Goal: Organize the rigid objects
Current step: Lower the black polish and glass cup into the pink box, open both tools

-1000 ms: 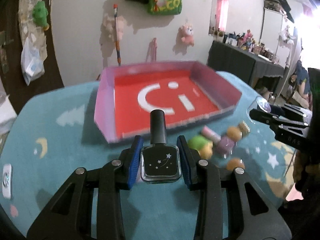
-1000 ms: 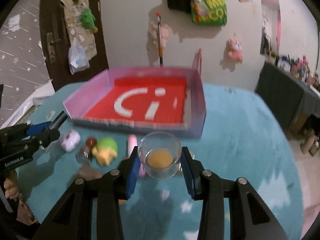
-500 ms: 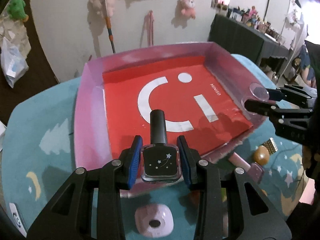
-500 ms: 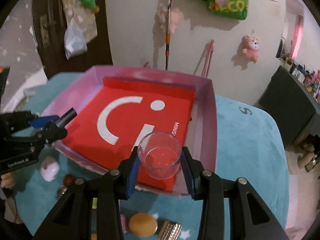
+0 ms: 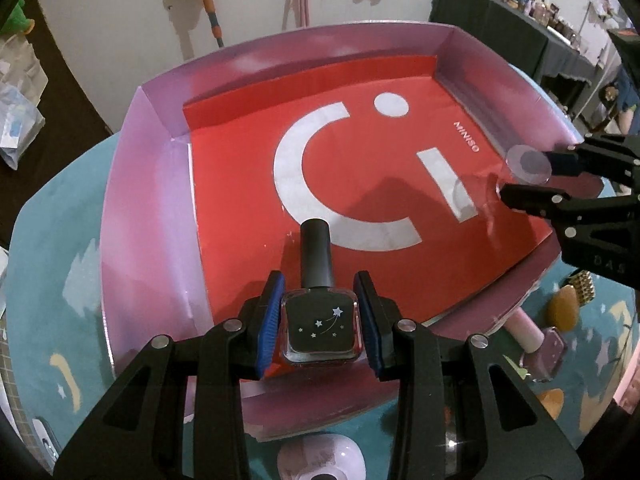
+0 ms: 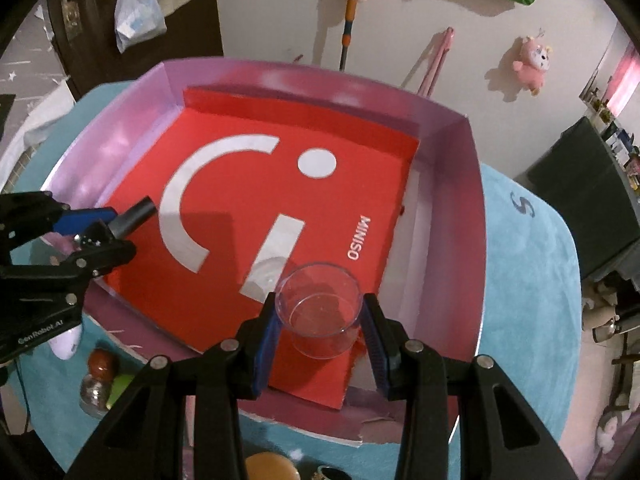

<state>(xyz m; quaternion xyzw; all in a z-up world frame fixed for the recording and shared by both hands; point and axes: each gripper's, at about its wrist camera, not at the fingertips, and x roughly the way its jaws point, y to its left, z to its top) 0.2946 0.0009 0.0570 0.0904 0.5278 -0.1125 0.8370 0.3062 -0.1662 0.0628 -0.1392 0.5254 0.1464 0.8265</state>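
Both hands have come forward and tipped downward since a second ago, so the tray now fills each view where it earlier sat further off up the frame. Item one: left gripper (image 5: 320, 326), fingers clenched on a dark nail polish bottle (image 5: 319, 330), square-bodied with small silver stars and a tall black cap pointing up the frame; it sits at lower centre of the left wrist view, over the near edge of the tray. Item two: right gripper (image 6: 320, 326), fingers grasping a clear glass cup (image 6: 320, 312), mouth toward the camera, at lower centre of the right wrist view, over the tray's near right corner. Item three: pink tray (image 5: 132, 216) with a red liner (image 5: 240, 184) bearing a white curved mark, a dot, a bar and the word MINISO; it rests on a teal counter (image 5: 44, 240) printed with stars and moons. Item four, loose things outside the tray at lower right of the left wrist view: a pale pink tube (image 5: 526, 330), a mauve polish bottle (image 5: 546, 354), an amber stone (image 5: 564, 312) and a gold ribbed piece (image 5: 580, 286). Item five, at the bottom edge of that view: a lilac rounded object (image 5: 320, 460), partly hidden. Item six, lower left of the right wrist view: a small bottle with a reddish-brown top (image 6: 98, 380) beside something green (image 6: 120, 388).
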